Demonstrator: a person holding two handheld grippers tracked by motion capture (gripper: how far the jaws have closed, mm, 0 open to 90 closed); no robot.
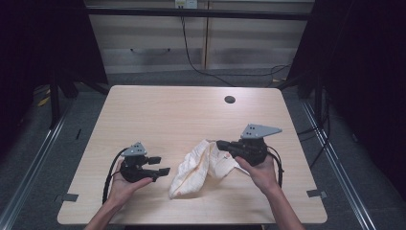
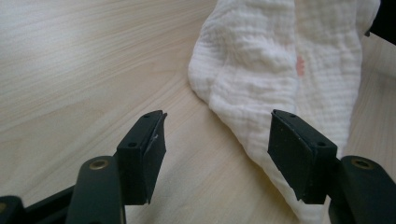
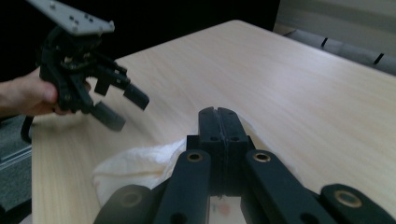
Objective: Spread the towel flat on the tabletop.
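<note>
The left tool (image 1: pixel 160 165) is held low over the tabletop (image 1: pixel 158 110), its jaws spread wide and pointing toward the white cloth (image 1: pixel 198 167) just beside it. The right tool (image 1: pixel 221 143) is raised a little, jaws pressed together and pinching the cloth's upper edge. The cloth lies crumpled near the front middle of the pale wooden tabletop. Dark curtains (image 1: pixel 364 57) stand at both sides.

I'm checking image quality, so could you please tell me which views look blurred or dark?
High view: even light, dark surround. Left gripper view: open black left gripper soft, crumpled white cloth sharper. Right gripper view: black right gripper soft up close, dim background.
</note>
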